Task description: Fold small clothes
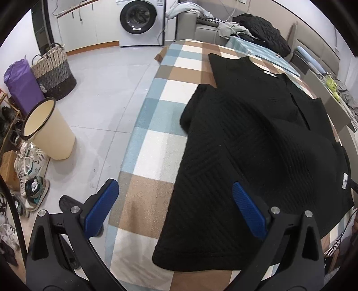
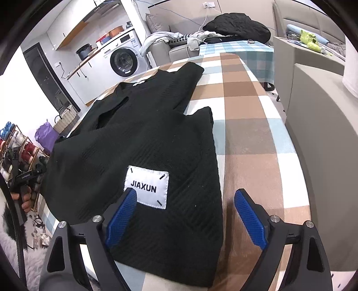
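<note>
A black ribbed short-sleeved top (image 1: 257, 143) lies spread flat on the checked cloth (image 1: 156, 134) of a table. It shows again in the right wrist view as the black top (image 2: 138, 138), with a white JIAXUN patch (image 2: 148, 187) near its hem. My left gripper (image 1: 175, 187) hovers open above the top's near left hem corner, one blue pad (image 1: 103, 208) over the bare cloth and the other over the fabric. My right gripper (image 2: 184, 195) hovers open above the near right hem corner, its left pad (image 2: 122, 217) by the patch. Nothing is gripped.
Left of the table stand a cream bin (image 1: 48, 129), a woven basket (image 1: 54, 71), a purple bag (image 1: 21, 85) and shoes (image 1: 31, 176) on the floor. A washing machine (image 1: 139, 21) is at the back. Grey furniture (image 2: 322, 156) flanks the table's right side. More clothes (image 2: 237, 26) are piled beyond the table.
</note>
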Tool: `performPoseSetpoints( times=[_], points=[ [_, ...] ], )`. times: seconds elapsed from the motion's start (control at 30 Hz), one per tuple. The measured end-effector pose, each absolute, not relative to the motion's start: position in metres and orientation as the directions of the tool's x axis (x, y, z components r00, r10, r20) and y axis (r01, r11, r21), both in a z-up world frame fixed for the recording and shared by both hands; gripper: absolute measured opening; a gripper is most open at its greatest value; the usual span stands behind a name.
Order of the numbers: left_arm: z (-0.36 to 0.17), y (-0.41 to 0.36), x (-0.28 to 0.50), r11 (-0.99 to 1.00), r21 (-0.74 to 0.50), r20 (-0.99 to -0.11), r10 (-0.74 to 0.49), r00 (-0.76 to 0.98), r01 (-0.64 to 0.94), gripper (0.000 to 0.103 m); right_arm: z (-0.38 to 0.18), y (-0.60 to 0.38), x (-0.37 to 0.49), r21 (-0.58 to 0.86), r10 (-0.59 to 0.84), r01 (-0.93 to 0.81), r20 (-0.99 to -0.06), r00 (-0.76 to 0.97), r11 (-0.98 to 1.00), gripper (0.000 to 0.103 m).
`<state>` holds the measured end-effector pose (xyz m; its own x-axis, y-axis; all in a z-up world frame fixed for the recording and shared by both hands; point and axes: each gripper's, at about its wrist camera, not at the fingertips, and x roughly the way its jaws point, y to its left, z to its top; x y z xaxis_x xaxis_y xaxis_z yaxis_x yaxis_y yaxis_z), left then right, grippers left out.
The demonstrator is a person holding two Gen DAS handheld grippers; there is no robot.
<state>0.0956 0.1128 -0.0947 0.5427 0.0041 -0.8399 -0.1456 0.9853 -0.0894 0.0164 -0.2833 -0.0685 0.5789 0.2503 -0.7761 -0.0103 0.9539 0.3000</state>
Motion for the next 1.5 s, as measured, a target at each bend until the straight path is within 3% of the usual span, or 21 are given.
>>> performPoseSetpoints(
  times=[0.17,0.27,0.37,0.43,0.47,0.53,0.57,0.6,0.63,0.77,0.93,1.13,1.27,1.5],
  points=[
    [-0.097,0.109,0.108,0.982,-0.148,-0.84,-0.064,0.539,-0.113,0.1,-0.071,-0.282,0.019,0.303,0.261,-0.023,-0.778,0.572,0.953,0.089],
    [-0.099,0.101,0.114,0.984,-0.161,-0.837,-0.097,0.539,-0.072,0.094,-0.07,-0.283,0.018,0.303,0.263,-0.025,-0.776,0.573,0.953,0.086],
    [-0.104,0.096,0.12,0.982,-0.179,-0.843,-0.127,0.522,-0.051,0.07,-0.068,-0.283,0.017,0.304,0.272,-0.043,-0.769,0.579,0.952,0.081],
    [-0.108,0.096,0.122,0.979,-0.199,-0.847,-0.146,0.511,-0.051,0.047,-0.069,-0.283,0.019,0.292,0.26,-0.038,-0.776,0.575,0.956,0.072],
    [-0.108,0.097,0.122,0.975,-0.214,-0.84,-0.155,0.52,-0.054,0.04,-0.07,-0.284,0.02,0.29,0.26,-0.04,-0.779,0.571,0.956,0.07],
    [-0.107,0.1,0.12,0.968,-0.244,-0.823,-0.178,0.539,-0.053,0.018,-0.072,-0.284,0.023,0.276,0.248,-0.04,-0.782,0.572,0.96,0.05],
    [-0.106,0.101,0.119,0.966,-0.254,-0.816,-0.185,0.547,-0.053,0.014,-0.073,-0.284,0.023,0.269,0.243,-0.04,-0.784,0.571,0.962,0.043],
    [-0.104,0.101,0.118,0.964,-0.261,-0.808,-0.189,0.557,-0.051,0.007,-0.072,-0.284,0.024,0.259,0.235,-0.043,-0.784,0.575,0.965,0.021],
    [-0.102,0.102,0.117,0.964,-0.26,-0.803,-0.186,0.566,-0.052,0.005,-0.072,-0.284,0.024,0.252,0.235,-0.051,-0.786,0.572,0.966,0.007],
    [-0.087,0.106,0.108,0.961,-0.273,-0.769,-0.187,0.611,-0.051,0.003,-0.055,-0.281,0.012,0.236,0.247,-0.102,-0.738,0.628,0.966,0.005],
    [-0.052,0.113,0.107,0.95,-0.31,-0.681,-0.199,0.705,-0.031,0.003,-0.008,-0.282,0.002,0.236,0.246,-0.123,-0.611,0.752,0.964,0.005],
    [-0.018,0.117,0.151,0.957,-0.291,-0.581,-0.167,0.797,-0.012,0.003,0.022,-0.284,0.045,0.213,0.172,-0.069,-0.516,0.839,0.975,0.004],
    [-0.028,0.12,0.203,0.955,-0.294,-0.597,-0.152,0.787,-0.038,0.003,0.016,-0.285,0.089,0.228,0.126,0.001,-0.538,0.833,0.974,0.004],
    [-0.08,0.125,0.252,0.942,-0.329,-0.706,-0.201,0.679,-0.063,0.004,-0.029,-0.301,0.137,0.252,0.101,0.097,-0.67,0.736,0.963,0.005]
  ],
)
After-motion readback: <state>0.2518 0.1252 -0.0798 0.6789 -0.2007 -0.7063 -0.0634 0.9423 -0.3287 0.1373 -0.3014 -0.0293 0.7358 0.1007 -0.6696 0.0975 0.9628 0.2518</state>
